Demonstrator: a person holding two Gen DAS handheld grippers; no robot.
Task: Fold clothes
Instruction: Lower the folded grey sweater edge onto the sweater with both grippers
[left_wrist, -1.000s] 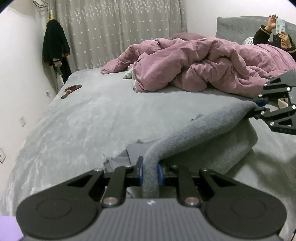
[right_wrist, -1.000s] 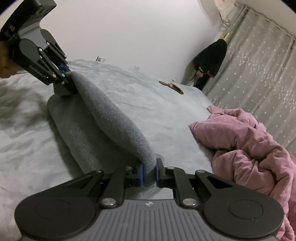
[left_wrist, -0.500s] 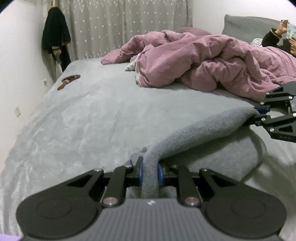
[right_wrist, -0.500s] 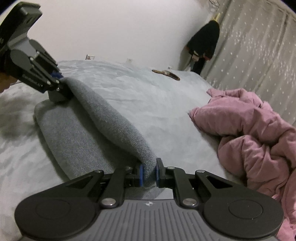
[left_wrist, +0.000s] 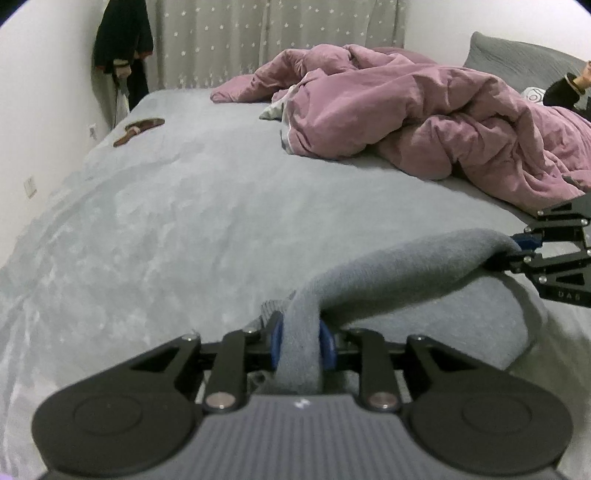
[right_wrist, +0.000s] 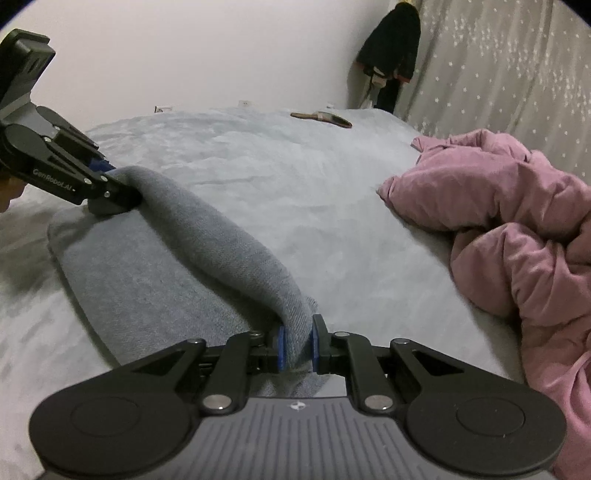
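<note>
Clearly soft and limp, the grey knitted fleece garment (right_wrist: 155, 280) sags across the grey bed (left_wrist: 192, 221) between my left tongs (left_wrist: 300, 345) and right tongs (right_wrist: 296, 349), both clamped on its doubled edge's ends.

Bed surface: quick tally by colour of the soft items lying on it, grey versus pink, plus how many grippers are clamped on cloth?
Grey garment, folded over on the bed: 1
Pink duvet, bunched up: 1
Grippers clamped on the garment's edge: 2, the left gripper and the right gripper
Total: 2 soft items, 2 grippers
</note>
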